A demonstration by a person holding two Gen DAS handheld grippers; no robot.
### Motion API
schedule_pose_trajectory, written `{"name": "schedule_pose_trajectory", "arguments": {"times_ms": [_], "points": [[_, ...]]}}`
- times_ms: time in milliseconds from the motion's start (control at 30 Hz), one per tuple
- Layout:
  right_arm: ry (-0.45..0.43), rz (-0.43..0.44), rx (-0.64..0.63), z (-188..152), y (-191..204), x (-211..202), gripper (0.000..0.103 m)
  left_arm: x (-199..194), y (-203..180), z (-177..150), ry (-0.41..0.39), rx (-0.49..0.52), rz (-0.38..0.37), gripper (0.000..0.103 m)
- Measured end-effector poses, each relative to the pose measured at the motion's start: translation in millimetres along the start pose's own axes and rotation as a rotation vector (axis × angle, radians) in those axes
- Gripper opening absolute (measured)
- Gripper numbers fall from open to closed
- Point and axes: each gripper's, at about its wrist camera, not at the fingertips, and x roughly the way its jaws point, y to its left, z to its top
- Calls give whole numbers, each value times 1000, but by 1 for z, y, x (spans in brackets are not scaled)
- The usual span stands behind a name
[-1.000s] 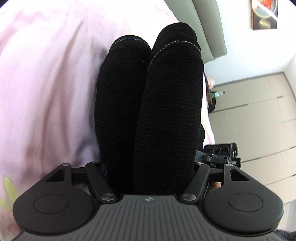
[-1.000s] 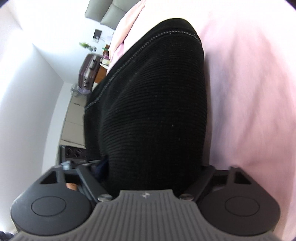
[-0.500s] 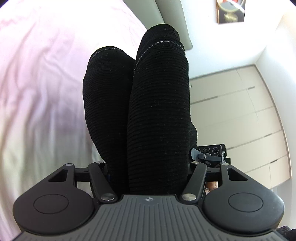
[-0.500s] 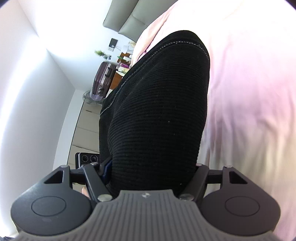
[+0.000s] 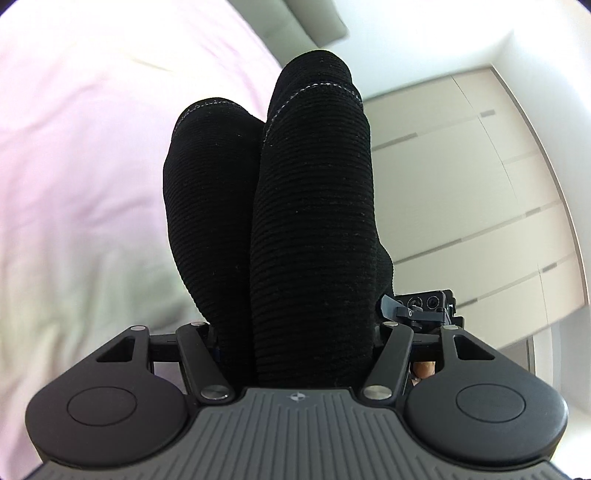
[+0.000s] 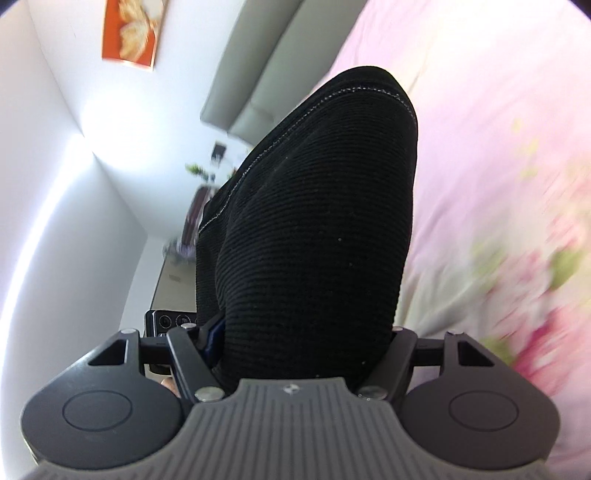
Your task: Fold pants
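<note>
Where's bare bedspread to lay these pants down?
Left view: pink bedspread lies bare left of the black pants, up to the grey headboard. Right view: bedspread is bare right of the pants. The centre of both views is blocked by bunched cloth.

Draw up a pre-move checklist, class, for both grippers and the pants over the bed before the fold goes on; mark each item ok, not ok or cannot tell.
1. Left gripper has pants bunched between its jaws: ok.
2. Right gripper has pants between its jaws: ok.
3. Fingertips visible: not ok, fabric hides them.
4. Bed below: ok.
5. Pants hanging flat, unwrinkled: cannot tell.
6. Right view sharp: not ok, blurred.
</note>
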Motion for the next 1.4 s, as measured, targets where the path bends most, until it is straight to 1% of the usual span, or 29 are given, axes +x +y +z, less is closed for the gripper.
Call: {"name": "schedule_pose_trajectory", "arguments": {"times_ms": [67,233,367,433,533,600,700,733,867,900,1000,1033,1067,1100,1167,1233,1300,1400], "points": [[-34,-12,-22,17,-2,-29,65,29,-13,15,24,21,-20,70],[-113,-53,-58,67,-19,-106,65,118,-45,59,77,84,-69,70],[-178,-93,-64,105,-46,-156,65,186,-53,94,108,109,-96,70],[-203,-110,-49,125,-68,-172,65,218,-48,107,127,106,-98,70],[-219,-140,-17,148,-104,-183,65,262,-33,126,171,93,-79,70],[-222,-155,8,158,-134,-205,65,287,-21,137,197,82,-59,70],[-236,-172,49,173,-169,-208,65,319,-3,153,223,65,-28,70],[-243,-175,61,177,-178,-206,65,332,-5,159,226,61,-18,70],[-261,-174,91,192,-213,-206,65,354,15,172,228,38,6,70],[-263,-177,96,194,-217,-200,65,358,21,175,227,29,16,70],[-257,-195,121,201,-241,-189,66,366,44,179,230,-7,77,71],[-249,-204,143,200,-252,-184,67,370,51,173,237,-24,101,72],[-240,-217,158,208,-255,-170,70,369,58,170,243,-43,113,72],[-242,-219,168,204,-261,-168,74,366,63,166,242,-51,105,72],[-266,-184,198,193,-261,-167,77,358,68,161,226,-61,49,73],[-292,-149,232,174,-267,-176,77,348,75,152,220,-82,9,73],[-321,-119,259,150,-274,-189,77,342,74,142,224,-61,0,76],[-376,-90,284,116,-279,-208,77,333,63,127,223,-10,5,76]]}}
